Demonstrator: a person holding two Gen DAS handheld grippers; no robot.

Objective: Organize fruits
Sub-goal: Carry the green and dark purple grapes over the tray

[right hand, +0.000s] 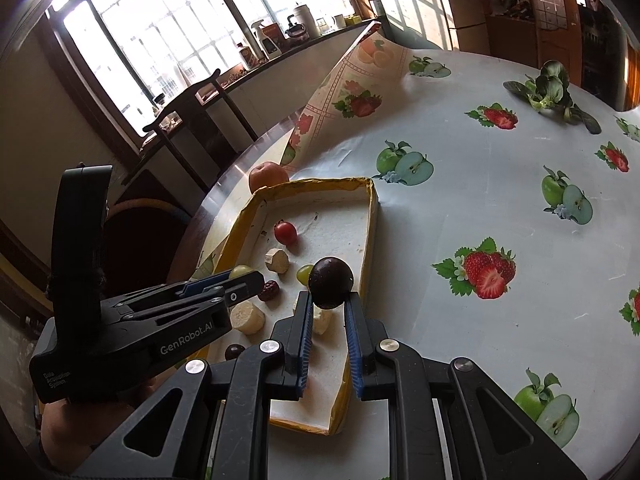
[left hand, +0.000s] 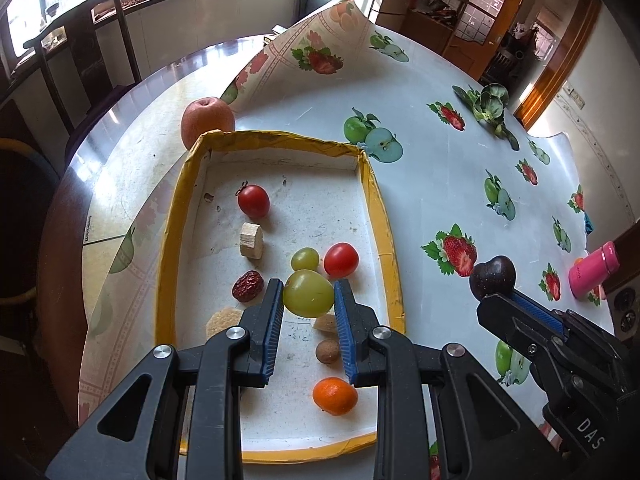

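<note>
My left gripper (left hand: 308,292) is shut on a large green grape (left hand: 308,294), held above the floor of the yellow-rimmed tray (left hand: 170,240). Inside the tray lie two cherry tomatoes (left hand: 253,200) (left hand: 341,259), a smaller green grape (left hand: 305,259), a red date (left hand: 248,286), an orange kumquat (left hand: 335,396), a brown nut (left hand: 327,351) and pale chunks (left hand: 251,240). My right gripper (right hand: 329,300) is shut on a dark plum (right hand: 331,282) over the tray's right side. In the left wrist view that plum (left hand: 492,278) hangs right of the tray. An apple (left hand: 207,120) sits behind the tray.
The table carries a fruit-print cloth (left hand: 452,184) whose far corner is folded up. A leafy green vegetable (left hand: 490,106) lies at the far right and a pink bottle (left hand: 594,268) at the right edge. A dark chair (left hand: 80,40) stands beyond the table's left side.
</note>
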